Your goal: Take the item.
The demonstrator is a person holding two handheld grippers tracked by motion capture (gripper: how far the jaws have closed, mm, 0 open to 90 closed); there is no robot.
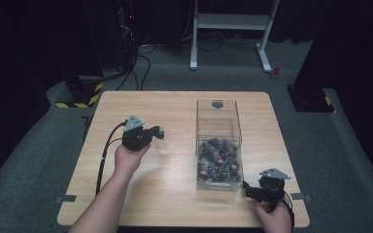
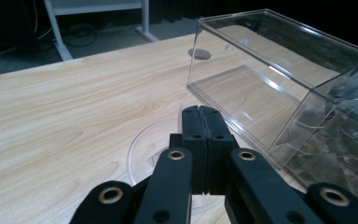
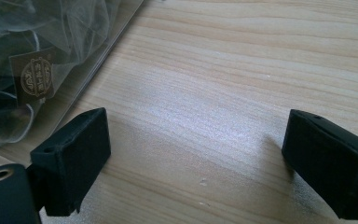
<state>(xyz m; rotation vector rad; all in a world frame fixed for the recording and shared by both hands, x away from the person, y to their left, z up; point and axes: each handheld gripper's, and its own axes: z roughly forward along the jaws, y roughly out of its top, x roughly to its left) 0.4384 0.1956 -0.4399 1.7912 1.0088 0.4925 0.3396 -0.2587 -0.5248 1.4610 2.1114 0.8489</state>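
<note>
A clear plastic cup (image 1: 161,145) stands left of the table's middle. My left gripper (image 1: 157,132) is at its near rim. In the left gripper view the jaws (image 2: 203,112) are pressed together where the cup's round rim (image 2: 137,147) meets them, so they seem shut on the cup's wall. A long clear box (image 1: 218,127) stands right of the middle, and several dark packets in net bags (image 1: 217,160) fill its near end. My right gripper (image 1: 246,188) rests low at the box's near right corner. Its jaws (image 3: 198,135) are wide open over bare wood, beside a bagged packet (image 3: 36,77) behind the box wall.
The wooden table (image 1: 126,194) ends close behind both hands. A grey disc (image 2: 199,53) lies at the box's far end. On the floor beyond the table are a white desk frame (image 1: 230,22), cables and a yellow-black striped base (image 1: 80,97).
</note>
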